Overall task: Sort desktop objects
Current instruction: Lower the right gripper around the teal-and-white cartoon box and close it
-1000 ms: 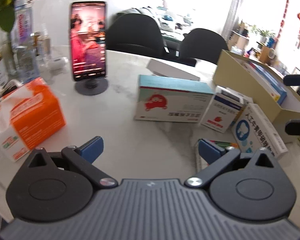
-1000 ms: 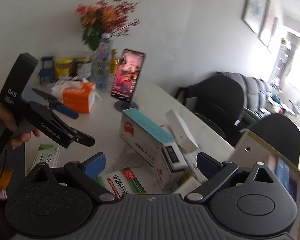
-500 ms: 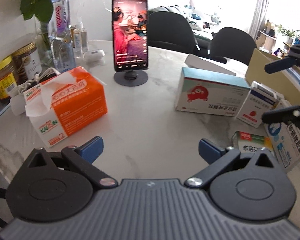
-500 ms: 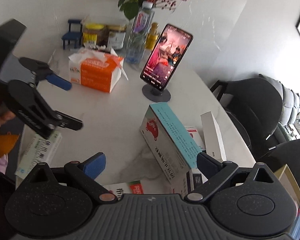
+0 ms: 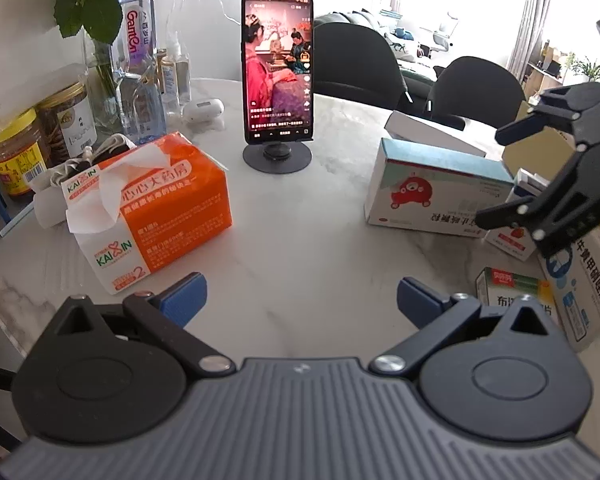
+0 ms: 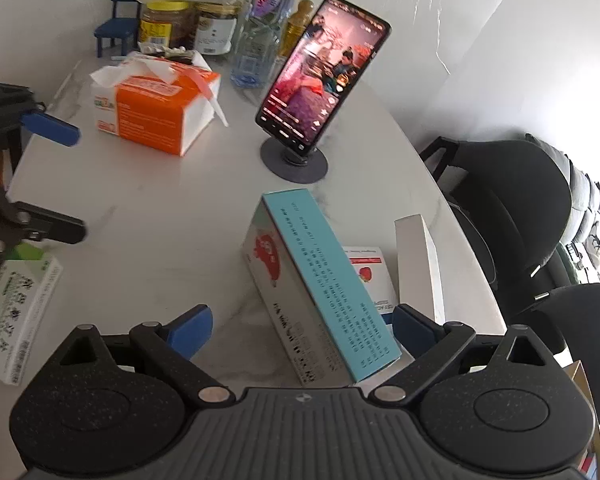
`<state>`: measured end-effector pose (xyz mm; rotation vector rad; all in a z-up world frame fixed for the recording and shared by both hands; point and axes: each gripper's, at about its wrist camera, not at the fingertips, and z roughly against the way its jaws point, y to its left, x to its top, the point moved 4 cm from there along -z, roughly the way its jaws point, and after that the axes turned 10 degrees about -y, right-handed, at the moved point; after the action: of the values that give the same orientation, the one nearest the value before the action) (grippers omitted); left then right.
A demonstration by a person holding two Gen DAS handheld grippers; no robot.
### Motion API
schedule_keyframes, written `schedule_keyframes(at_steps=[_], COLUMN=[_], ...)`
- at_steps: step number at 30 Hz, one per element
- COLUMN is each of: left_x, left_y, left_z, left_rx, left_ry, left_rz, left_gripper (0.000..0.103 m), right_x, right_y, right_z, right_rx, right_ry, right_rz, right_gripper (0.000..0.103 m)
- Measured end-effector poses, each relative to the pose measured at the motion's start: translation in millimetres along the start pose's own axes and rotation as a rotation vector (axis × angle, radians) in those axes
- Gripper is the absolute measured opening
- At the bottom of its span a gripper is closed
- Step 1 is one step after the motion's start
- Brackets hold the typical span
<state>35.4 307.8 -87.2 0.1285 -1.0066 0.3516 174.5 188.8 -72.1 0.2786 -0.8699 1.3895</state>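
Overhead, both grippers hung above the marble bench (image 5: 300, 232) with nothing between their fingers. The left gripper (image 5: 300, 294) stood wide open over bare marble, the orange tissue box (image 5: 152, 204) to its left. The right gripper (image 6: 302, 326) was spread just as wide, poised over the teal-topped medicine box (image 6: 320, 280), which stood on its long edge. Beside that lay a white box (image 6: 418, 264) and a small strawberry-marked box (image 6: 370, 276). A phone on a stand (image 5: 277, 68) stood upright behind.

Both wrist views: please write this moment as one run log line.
left gripper: open, empty | right gripper: open, over teal-topped box | tissue box: untouched | phone: on stand
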Motion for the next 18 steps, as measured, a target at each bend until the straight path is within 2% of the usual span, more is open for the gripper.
schedule_keyframes(at_steps=[18], left_x=[-3.2], left_y=[0.4], left_z=[4.2], left_rx=[-0.002], left_ry=[0.015], left_rz=[-0.001], left_gripper=[0.103], right_x=[8.2], right_y=[-9.6], right_z=[-38.0], right_rx=[-0.021], right_ry=[0.064], right_rz=[0.006], right_gripper=[0.087])
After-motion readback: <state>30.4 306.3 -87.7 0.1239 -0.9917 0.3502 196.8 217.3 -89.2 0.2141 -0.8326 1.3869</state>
